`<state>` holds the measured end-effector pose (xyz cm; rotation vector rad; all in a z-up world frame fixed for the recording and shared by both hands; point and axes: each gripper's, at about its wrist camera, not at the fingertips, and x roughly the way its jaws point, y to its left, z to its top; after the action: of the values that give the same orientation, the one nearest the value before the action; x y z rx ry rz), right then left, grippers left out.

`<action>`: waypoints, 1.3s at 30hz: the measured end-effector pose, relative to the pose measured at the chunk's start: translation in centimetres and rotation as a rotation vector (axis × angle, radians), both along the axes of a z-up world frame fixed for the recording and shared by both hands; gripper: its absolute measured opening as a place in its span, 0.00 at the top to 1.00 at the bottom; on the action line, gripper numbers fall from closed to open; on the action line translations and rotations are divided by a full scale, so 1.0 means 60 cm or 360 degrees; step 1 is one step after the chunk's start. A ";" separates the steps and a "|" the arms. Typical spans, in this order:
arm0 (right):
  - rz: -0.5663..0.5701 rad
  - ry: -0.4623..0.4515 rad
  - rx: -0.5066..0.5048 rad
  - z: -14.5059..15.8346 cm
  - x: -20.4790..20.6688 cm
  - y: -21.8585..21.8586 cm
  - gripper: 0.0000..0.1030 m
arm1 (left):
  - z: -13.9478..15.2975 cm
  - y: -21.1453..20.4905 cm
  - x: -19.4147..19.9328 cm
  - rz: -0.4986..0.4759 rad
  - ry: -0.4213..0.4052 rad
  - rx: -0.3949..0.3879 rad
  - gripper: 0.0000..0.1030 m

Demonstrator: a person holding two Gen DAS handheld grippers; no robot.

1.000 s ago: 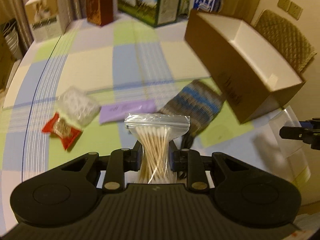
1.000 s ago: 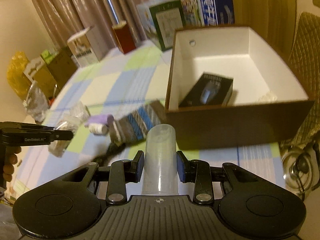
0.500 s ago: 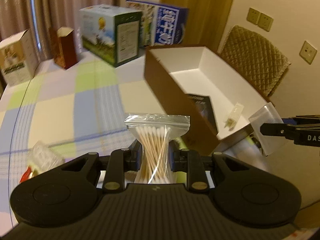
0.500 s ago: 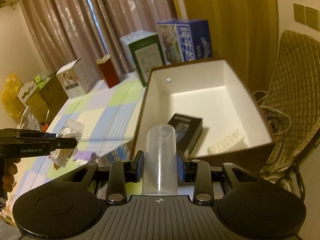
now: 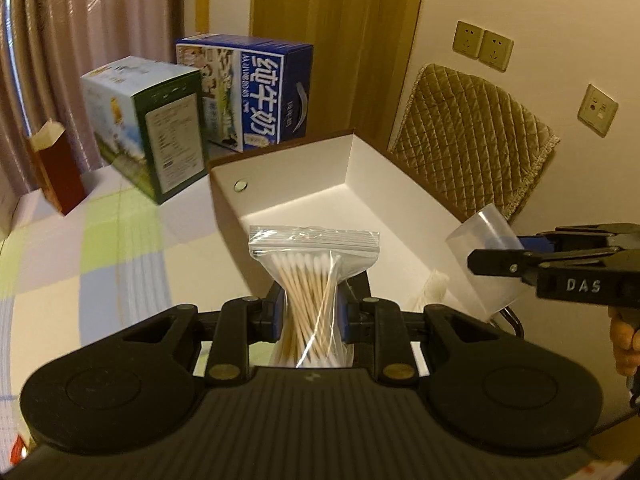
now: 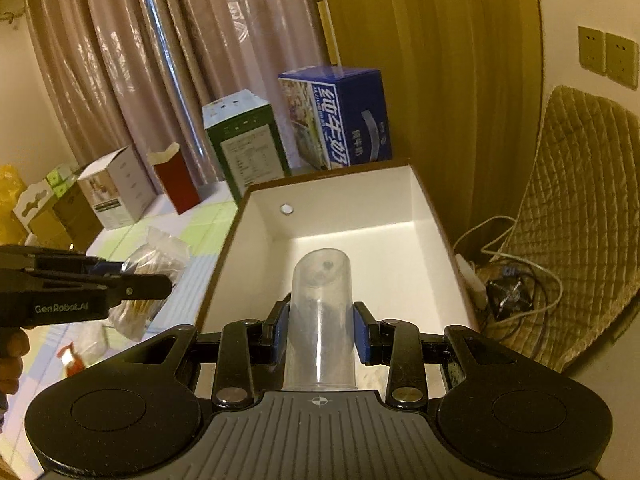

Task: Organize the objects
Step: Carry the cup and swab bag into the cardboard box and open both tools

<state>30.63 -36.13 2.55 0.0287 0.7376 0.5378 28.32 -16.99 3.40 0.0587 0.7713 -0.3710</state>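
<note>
Five cartons (image 6: 336, 116), one open box (image 6: 344, 216), one cup (image 6: 320, 320), one swab bag (image 5: 312, 276).

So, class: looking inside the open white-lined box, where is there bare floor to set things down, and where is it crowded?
The white-lined brown box shows bare white floor at its far end, bordered by the back wall and the wall with the round hole. Nearer, the clear plastic cup in the right hand-held gripper hides the floor. The bag of cotton swabs hides the middle.
</note>
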 end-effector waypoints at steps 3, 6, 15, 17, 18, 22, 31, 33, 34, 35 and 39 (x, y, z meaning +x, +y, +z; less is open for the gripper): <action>-0.0004 0.0004 -0.0039 -0.011 0.037 0.001 0.70 | -0.006 -0.020 0.039 -0.0001 0.0010 0.0019 0.80; -0.0005 0.0024 -0.0080 -0.027 0.070 0.003 0.70 | -0.019 -0.039 0.081 0.0008 0.0023 0.0072 0.80; -0.0001 0.0116 -0.0189 -0.082 0.139 0.014 0.70 | -0.076 -0.071 0.178 0.0073 0.0132 0.0182 0.80; 0.0001 0.0126 -0.0200 -0.089 0.149 0.015 0.70 | -0.084 -0.075 0.196 0.0070 0.0139 0.0200 0.80; 0.0003 0.0133 -0.0203 -0.092 0.152 0.016 0.70 | -0.087 -0.078 0.202 0.0071 0.0146 0.0210 0.80; 0.0007 0.0148 -0.0215 -0.101 0.165 0.018 0.70 | -0.100 -0.087 0.231 0.0066 0.0170 0.0238 0.80; 0.0000 0.0169 -0.0237 -0.116 0.188 0.023 0.70 | -0.133 -0.100 0.268 0.0042 0.0242 0.0308 0.78; -0.0002 0.0175 -0.0238 -0.119 0.190 0.023 0.70 | -0.139 -0.101 0.270 0.0040 0.0251 0.0313 0.74; -0.0003 0.0177 -0.0240 -0.120 0.191 0.023 0.70 | -0.140 -0.100 0.269 0.0040 0.0251 0.0318 0.70; -0.0005 0.0179 -0.0243 -0.121 0.192 0.023 0.70 | -0.141 -0.100 0.269 0.0037 0.0247 0.0324 0.64; -0.0006 0.0176 -0.0252 -0.126 0.195 0.025 0.70 | -0.141 -0.098 0.268 0.0037 0.0247 0.0320 0.53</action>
<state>42.32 -34.65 -5.00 -0.0880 0.8859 0.4760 44.37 -22.87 -5.04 0.2116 0.9608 -0.2770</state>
